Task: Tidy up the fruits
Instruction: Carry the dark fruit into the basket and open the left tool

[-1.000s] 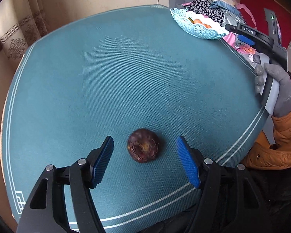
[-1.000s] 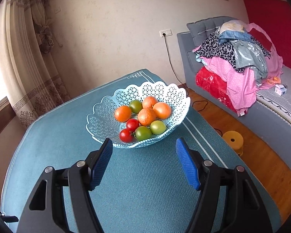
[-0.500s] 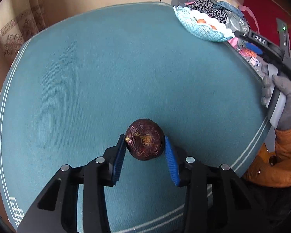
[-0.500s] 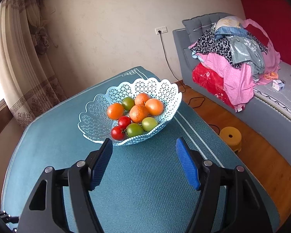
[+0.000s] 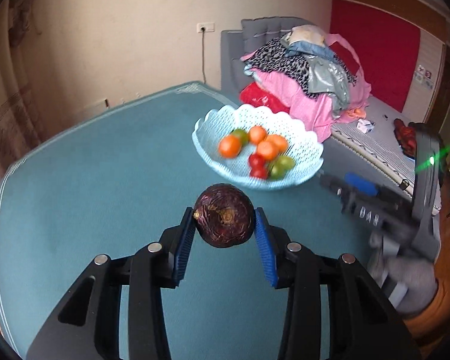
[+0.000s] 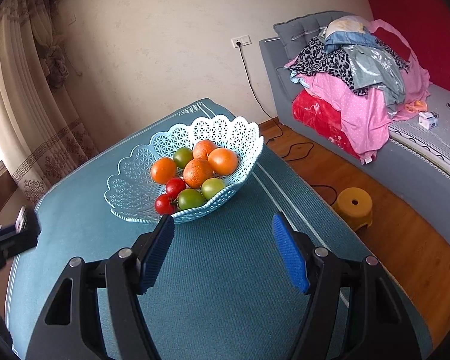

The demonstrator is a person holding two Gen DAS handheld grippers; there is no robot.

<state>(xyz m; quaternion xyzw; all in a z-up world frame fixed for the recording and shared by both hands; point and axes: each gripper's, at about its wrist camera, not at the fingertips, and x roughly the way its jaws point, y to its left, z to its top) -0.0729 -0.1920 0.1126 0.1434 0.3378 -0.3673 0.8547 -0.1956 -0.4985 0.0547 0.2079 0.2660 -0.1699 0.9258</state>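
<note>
My left claw point(image 5: 224, 229) was clenched on the dark purple fruit point(image 5: 223, 215), its blue pads point(image 5: 183, 247) pressing the fruit's two sides so that the fruit sat right at the fingertips, clear of the teal worktop point(image 5: 90, 180) below it. Ahead of that claw and a little to its right stood the pale blue basket point(image 5: 300, 147), well apart from the held fruit, with oranges point(image 5: 230, 146), green fruits and small red ones inside, all blurred in that view. Further to the right of the left claw I could see my gloved hand point(image 5: 405, 279) around the handle of the other tool.

My right claw point(image 6: 223, 244) was released, its jaws standing wide with only bare worktop point(image 6: 225, 285) between them. The basket point(image 6: 129, 186) lay just ahead of it and slightly left, its near rim close to the left fingertip. Nearest that claw in the basket were two red tomatoes point(image 6: 165, 204) and a green fruit point(image 6: 190, 199); the oranges point(image 6: 198, 173) were heaped behind them. Far off to that claw's left, the dark body of my other tool showed at the edge, blurred.
</note>
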